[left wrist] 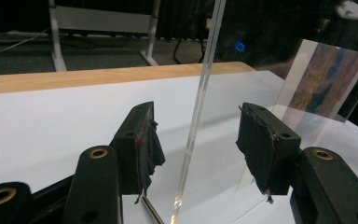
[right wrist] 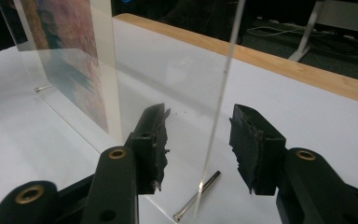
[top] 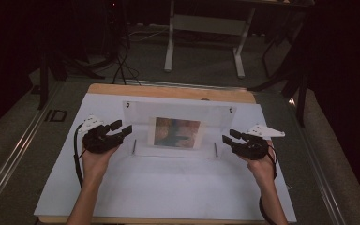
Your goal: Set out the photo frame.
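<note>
two grippers seen, one at each end of clear frame (top: 176, 129), stood upright mid-table, long axis left to right. left gripper (top: 120, 129) and right gripper (top: 229, 137) both spread wide, nothing held. frame edge set between each pair of jaws, untouched.

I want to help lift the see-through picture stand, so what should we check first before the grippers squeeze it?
1. Left hand-held gripper is open with the clear frame's edge between its jaws: ok.
2. Right hand-held gripper is open with the other edge between its jaws: ok.
3. Pads touching the frame yet: not ok, there is a gap on both sides of each edge.
4. Frame standing upright on the white table cover: ok.
5. Picture sitting flat inside the frame: ok.
6. Torn black pads will grip without slipping: cannot tell.
</note>
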`<state>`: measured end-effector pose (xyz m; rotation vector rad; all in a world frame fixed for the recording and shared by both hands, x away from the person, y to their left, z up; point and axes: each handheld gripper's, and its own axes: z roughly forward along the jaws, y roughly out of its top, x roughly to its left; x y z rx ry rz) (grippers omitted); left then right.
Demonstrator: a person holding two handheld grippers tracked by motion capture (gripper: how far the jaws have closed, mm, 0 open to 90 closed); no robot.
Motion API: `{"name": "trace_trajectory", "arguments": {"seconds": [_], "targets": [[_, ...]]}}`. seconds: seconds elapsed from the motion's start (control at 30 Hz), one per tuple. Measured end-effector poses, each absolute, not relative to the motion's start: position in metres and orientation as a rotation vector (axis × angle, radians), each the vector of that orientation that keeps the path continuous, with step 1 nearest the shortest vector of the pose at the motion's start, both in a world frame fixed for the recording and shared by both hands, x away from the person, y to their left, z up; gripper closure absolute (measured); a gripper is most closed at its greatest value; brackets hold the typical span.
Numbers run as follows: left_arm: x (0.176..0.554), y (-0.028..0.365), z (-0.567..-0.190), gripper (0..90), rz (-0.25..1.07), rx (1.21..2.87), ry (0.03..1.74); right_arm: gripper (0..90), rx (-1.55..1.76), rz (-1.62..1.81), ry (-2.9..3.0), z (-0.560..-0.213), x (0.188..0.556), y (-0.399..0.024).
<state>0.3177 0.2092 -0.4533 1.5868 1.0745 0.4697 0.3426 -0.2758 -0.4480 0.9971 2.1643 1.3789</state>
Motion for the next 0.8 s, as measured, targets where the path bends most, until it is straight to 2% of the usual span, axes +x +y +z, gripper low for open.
{"name": "trace_trajectory", "arguments": {"seconds": [0.6, 0.8], "targets": [[0.316, 0.230, -0.449, 46.5, 0.484, 1.546, 1.112, 54.7, 1.048, 1.369, 2.165, -0.444, 0.344, -0.301], [0.315, 0.238, -0.450, 47.0, 0.529, 1.528, 1.152, 54.5, 1.087, 1.346, 2.153, -0.446, 0.347, -0.310]]}}
